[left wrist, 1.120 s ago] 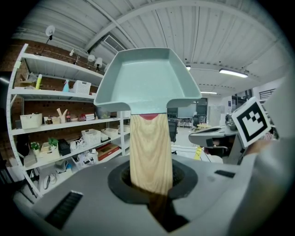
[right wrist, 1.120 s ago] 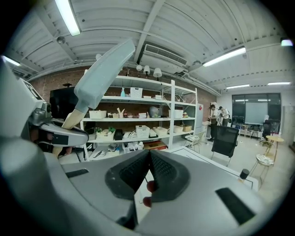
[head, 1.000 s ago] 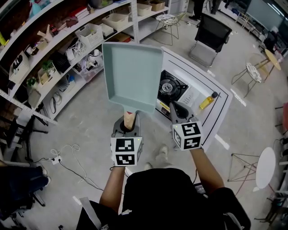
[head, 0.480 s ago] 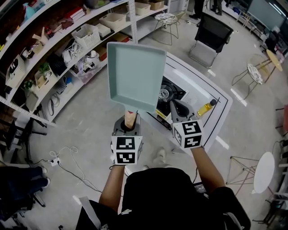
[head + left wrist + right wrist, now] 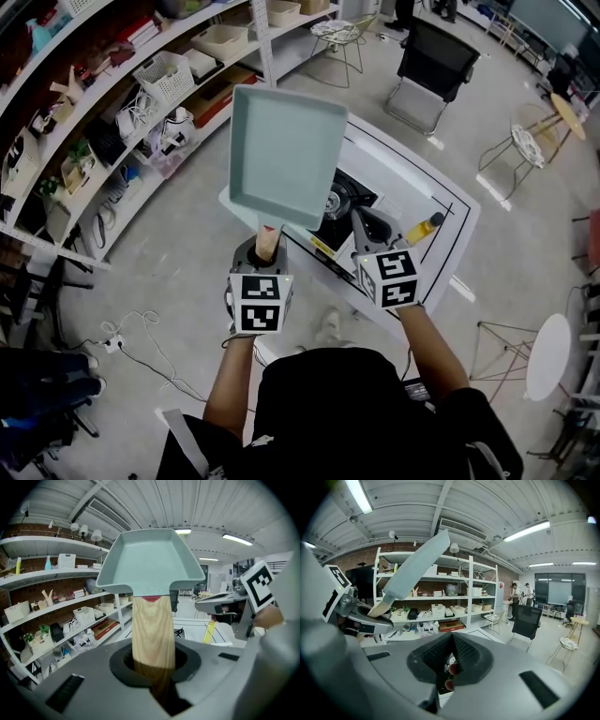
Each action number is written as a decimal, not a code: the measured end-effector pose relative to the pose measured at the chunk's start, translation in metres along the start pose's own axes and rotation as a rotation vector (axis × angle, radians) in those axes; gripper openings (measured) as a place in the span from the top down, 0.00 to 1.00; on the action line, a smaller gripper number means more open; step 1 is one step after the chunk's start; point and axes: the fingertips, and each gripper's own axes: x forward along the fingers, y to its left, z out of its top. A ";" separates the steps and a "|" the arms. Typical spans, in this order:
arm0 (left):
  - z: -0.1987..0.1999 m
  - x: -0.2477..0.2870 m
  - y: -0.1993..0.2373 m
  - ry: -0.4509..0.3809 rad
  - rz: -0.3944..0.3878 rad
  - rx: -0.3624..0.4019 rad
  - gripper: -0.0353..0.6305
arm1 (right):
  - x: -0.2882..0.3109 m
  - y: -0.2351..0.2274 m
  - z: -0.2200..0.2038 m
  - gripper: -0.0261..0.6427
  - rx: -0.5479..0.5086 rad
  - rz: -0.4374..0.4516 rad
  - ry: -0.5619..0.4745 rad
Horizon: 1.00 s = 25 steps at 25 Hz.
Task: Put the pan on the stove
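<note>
Above the near edge of the white tabletop [image 5: 405, 178], the pale green square pan [image 5: 286, 155] hangs in the air, tilted up and away from the person. From the head view it covers the left part of the black gas stove [image 5: 345, 199] without touching it. The left gripper [image 5: 266, 246] has its fingers [image 5: 249, 255] clamped on the pan's light wooden handle [image 5: 152, 634]. Just beside it, the right gripper [image 5: 357, 218] carries nothing, its fingers [image 5: 369, 234] pressed together. A yellow bottle [image 5: 422, 228] lies on the tabletop right of the stove.
</note>
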 end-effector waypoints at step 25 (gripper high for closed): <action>-0.057 0.112 -0.020 0.385 -0.078 0.123 0.88 | 0.040 -0.072 -0.023 0.96 0.048 -0.031 0.066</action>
